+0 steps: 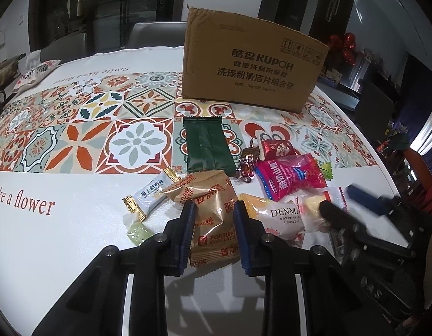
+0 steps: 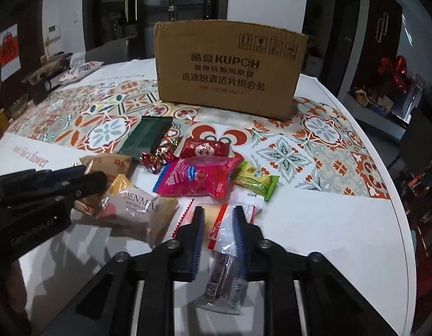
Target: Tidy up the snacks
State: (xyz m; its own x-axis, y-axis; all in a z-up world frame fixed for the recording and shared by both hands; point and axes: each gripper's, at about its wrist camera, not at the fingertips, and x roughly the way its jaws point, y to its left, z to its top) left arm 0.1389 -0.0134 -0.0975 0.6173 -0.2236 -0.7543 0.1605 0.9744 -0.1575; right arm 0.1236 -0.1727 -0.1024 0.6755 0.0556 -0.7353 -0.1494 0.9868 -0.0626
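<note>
Round white worktop (image 2: 328,224) with a patterned tile-print cloth (image 1: 84,128) across the middle, script text along its white border. Grey chair back (image 1: 157,35) behind the far edge. White walls, dark glass-fronted cabinets (image 1: 104,8) and dark doors (image 2: 381,28) behind. Red foil bow (image 2: 392,70) on a cluttered side surface at right. Dim indoor light, glare on the worktop.

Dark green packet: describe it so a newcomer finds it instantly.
Find the cardboard box at the back of the patterned tablecloth. Just in front of it, nearest the box of all the snacks, lies the dark green packet. It is the only plain, unprinted wrapper, flat and rectangular with crimped ends.
</note>
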